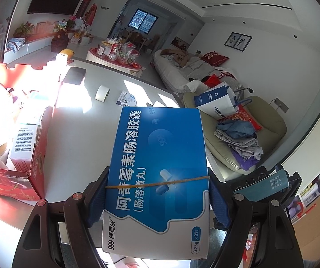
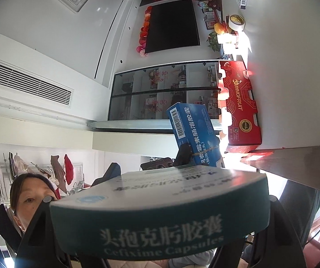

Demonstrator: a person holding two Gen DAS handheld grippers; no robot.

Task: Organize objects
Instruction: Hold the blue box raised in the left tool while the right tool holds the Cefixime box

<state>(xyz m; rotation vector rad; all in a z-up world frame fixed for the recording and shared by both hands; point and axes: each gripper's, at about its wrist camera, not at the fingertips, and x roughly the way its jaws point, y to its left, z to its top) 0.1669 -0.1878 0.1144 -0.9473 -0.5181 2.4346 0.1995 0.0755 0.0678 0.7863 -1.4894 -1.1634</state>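
Both tongs were loaded, so the step in hand looked like carrying medicine to the red carton (image 1: 34, 156), which stood open on the white table (image 1: 79, 147), left of and beyond the left gripper (image 1: 157, 198). That gripper's jaws were spread wide and clamped on the sides of a blue medicine box (image 1: 160, 156), flat, glossy, bound by a rubber band (image 1: 157, 182). To its right, the right gripper (image 2: 160, 223) was tilted upward, its jaws about half spread on a teal capsule box (image 2: 160, 218) lying crosswise between them. Next, probably, each box needed lowering into the carton before its grip was eased off.
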